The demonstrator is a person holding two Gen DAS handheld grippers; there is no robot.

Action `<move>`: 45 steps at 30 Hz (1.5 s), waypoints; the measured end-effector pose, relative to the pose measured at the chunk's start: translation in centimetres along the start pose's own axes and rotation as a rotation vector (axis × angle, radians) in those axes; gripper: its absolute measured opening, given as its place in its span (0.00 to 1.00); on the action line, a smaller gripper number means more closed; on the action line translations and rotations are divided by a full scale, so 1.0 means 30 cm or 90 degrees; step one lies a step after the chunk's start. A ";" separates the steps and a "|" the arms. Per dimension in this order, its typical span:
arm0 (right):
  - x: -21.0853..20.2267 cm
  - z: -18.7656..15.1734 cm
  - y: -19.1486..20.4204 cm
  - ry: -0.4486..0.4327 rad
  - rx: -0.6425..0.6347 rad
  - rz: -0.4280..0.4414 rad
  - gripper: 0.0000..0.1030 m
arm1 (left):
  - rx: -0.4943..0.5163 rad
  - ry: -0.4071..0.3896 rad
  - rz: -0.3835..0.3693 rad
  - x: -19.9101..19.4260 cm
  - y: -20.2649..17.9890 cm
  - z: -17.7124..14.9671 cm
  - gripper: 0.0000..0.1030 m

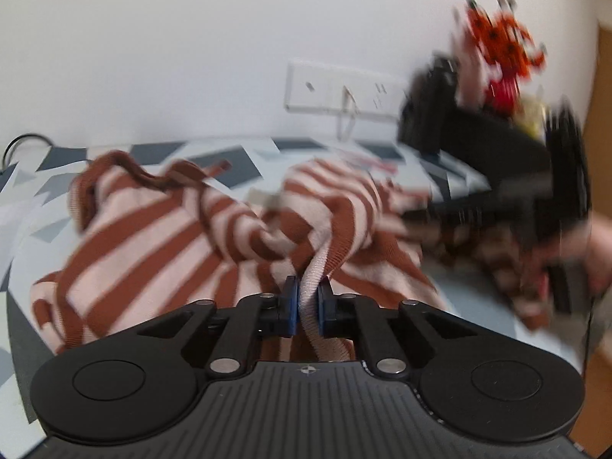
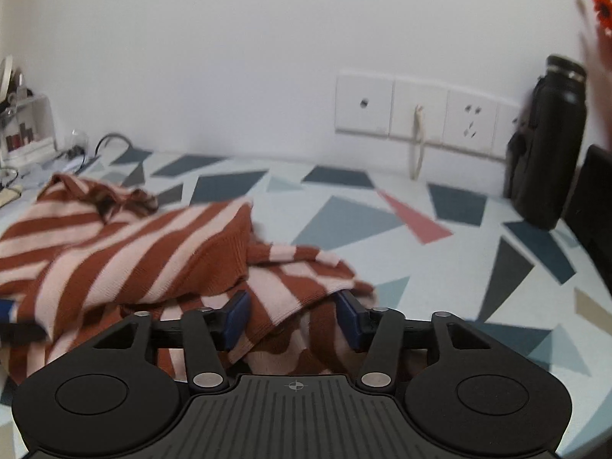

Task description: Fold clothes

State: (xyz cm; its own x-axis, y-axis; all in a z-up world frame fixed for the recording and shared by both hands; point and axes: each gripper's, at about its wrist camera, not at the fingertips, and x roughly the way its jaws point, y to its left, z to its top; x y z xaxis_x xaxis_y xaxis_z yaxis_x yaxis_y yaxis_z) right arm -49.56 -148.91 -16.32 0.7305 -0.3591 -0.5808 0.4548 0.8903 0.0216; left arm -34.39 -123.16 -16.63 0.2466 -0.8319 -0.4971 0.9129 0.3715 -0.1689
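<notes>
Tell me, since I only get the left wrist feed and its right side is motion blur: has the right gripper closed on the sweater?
Observer: No. The right wrist view shows the right gripper open, its blue pads apart with a fold of the striped sweater between them.
Operator: Anything standing beyond it?
Observer: A black bottle stands upright against the wall, right of the sockets, apart from the sweater.
Operator: And at the table's far left?
Observer: A white rack sits by the wall there.
</notes>
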 end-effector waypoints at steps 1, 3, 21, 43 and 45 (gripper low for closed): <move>-0.001 -0.011 0.006 0.006 -0.010 0.008 0.09 | -0.013 -0.013 0.002 -0.018 0.021 0.009 0.09; -0.012 -0.032 0.021 0.013 -0.030 0.023 0.08 | -0.023 -0.027 0.014 -0.046 0.053 0.026 0.09; -0.207 -0.046 0.061 -0.020 -0.018 0.125 0.27 | -0.011 -0.016 0.091 -0.120 0.104 0.008 0.44; -0.123 -0.043 -0.006 -0.023 0.007 0.049 0.45 | 0.140 0.028 0.119 -0.022 -0.133 -0.122 0.41; -0.116 -0.058 -0.002 -0.012 0.000 0.057 0.44 | 0.130 0.027 0.115 -0.035 -0.104 -0.116 0.29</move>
State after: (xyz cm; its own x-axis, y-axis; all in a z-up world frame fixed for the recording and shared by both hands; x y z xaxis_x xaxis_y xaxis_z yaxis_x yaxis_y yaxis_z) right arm -53.02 -147.23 -15.72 0.7777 -0.2831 -0.5613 0.3868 0.9193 0.0723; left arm -38.63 -122.00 -18.56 0.4010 -0.7407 -0.5391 0.9034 0.4175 0.0983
